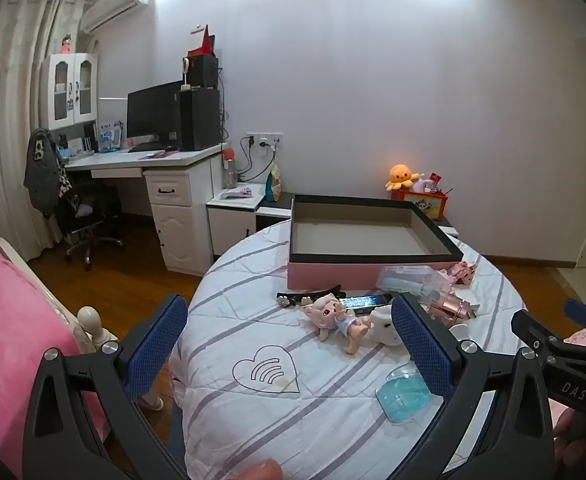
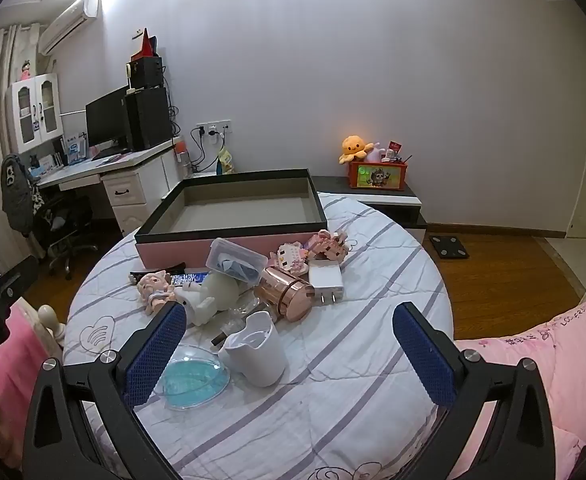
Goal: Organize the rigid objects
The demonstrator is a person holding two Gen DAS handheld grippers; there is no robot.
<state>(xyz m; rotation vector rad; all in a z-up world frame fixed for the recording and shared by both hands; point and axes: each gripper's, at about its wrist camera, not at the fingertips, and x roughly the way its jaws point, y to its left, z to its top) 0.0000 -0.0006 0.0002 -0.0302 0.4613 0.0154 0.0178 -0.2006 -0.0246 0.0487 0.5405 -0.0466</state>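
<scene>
Hovering over the round table draped in a white quilt with grey stripes (image 2: pixel 333 360), we held the left gripper (image 1: pixel 289 344) and the right gripper (image 2: pixel 289 352) with blue-padded jaws spread wide and nothing between them. A shallow pink cardboard box with a black rim (image 2: pixel 197 240) sat open at the table's far side. Just before it lay a clutter: a white plastic jug (image 2: pixel 257 350), a rose-gold metal canister (image 2: pixel 289 290), a white wall charger (image 2: pixel 327 276), a small pink-haired doll (image 1: pixel 341 320) and a blue-tinted clear dish (image 2: pixel 195 378).
</scene>
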